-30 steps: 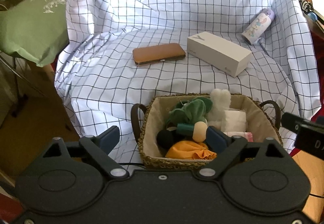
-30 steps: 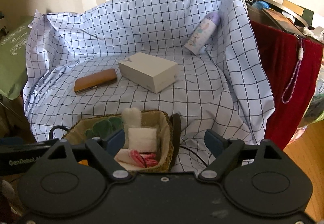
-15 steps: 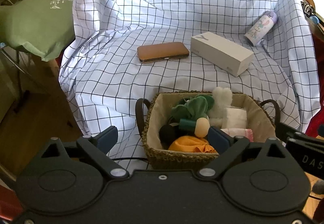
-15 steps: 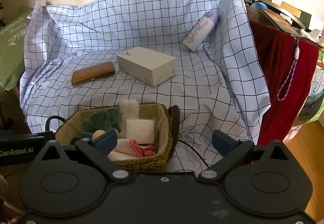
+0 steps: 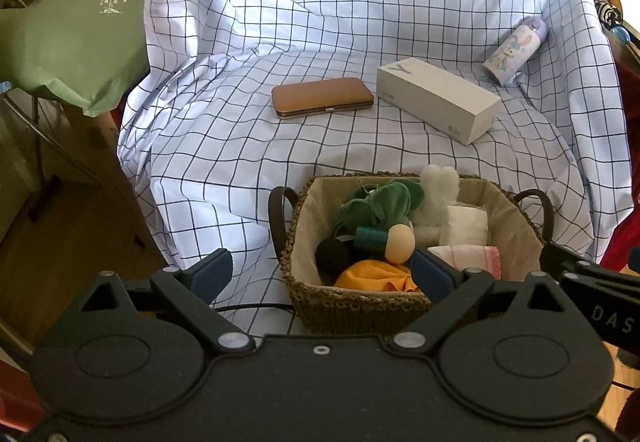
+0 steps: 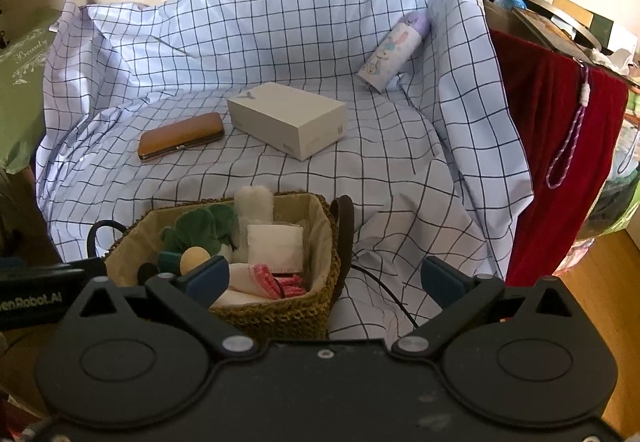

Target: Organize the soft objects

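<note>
My left gripper (image 5: 322, 270) hangs with its jaws spread wide and nothing between them, just short of the near edge of the checked cloth (image 5: 248, 146). My right gripper (image 6: 326, 280) is likewise wide open and holds nothing, hovering at the same near edge, a little to the right of the left one.

The woven basket (image 5: 356, 308) sits at the near edge of the cloth, about midway along it, with a dark handle at each end. Its inside is packed with the soft things. A green plush (image 5: 380, 202) lies toward the back left, and a fluffy white plush (image 5: 438, 186) stands up against the far wall. A folded white cloth (image 5: 464, 226) lies to the right of the green plush, with a pink-striped cloth (image 5: 472, 256) just in front of it. An orange fabric piece (image 5: 372, 276) lies against the near wall, a black round piece (image 5: 332, 256) sits to its left, and a teal-handled sponge with a tan head (image 5: 394, 238) rests across the middle.

Farther back, near the middle of the cloth, a brown case (image 5: 322, 97) lies flat, with a white box (image 5: 438, 100) just to its right, the two close but apart. A pastel printed bottle (image 5: 514, 50) leans tilted in the far right corner where the cloth rises. A green pillow (image 5: 68, 46) lies past the left edge, and a red cloth (image 6: 560, 146) hangs past the right edge.
</note>
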`<state>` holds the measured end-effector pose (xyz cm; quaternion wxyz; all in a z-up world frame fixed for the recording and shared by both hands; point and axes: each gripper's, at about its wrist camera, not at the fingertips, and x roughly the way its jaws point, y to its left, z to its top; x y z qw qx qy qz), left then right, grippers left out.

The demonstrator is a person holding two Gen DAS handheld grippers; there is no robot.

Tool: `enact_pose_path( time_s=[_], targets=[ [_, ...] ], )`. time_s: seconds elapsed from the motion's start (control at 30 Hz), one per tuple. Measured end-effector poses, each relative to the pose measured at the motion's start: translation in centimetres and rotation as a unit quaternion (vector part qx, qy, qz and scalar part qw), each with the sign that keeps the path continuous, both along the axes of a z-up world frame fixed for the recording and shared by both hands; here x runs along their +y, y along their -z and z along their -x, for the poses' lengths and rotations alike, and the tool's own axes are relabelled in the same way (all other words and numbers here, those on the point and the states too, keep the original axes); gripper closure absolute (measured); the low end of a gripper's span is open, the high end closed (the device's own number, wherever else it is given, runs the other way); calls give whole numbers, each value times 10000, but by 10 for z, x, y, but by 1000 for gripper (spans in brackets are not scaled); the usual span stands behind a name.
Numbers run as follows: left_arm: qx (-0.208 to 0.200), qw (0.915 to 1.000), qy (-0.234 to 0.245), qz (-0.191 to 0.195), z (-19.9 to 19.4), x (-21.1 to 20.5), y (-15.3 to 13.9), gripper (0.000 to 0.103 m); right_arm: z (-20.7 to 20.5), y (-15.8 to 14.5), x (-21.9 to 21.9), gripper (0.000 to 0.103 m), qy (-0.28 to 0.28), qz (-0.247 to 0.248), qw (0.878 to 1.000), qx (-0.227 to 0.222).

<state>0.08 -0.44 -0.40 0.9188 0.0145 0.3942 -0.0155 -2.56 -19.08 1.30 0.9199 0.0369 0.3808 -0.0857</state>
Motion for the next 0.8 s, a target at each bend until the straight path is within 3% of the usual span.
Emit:
enact_pose_path(
  time_s=[0.8],
  targets=[
    [43, 9998, -130, -129, 3, -2, 4, 9, -2, 6, -2, 0, 32, -93, 9998, 161]
  ],
)
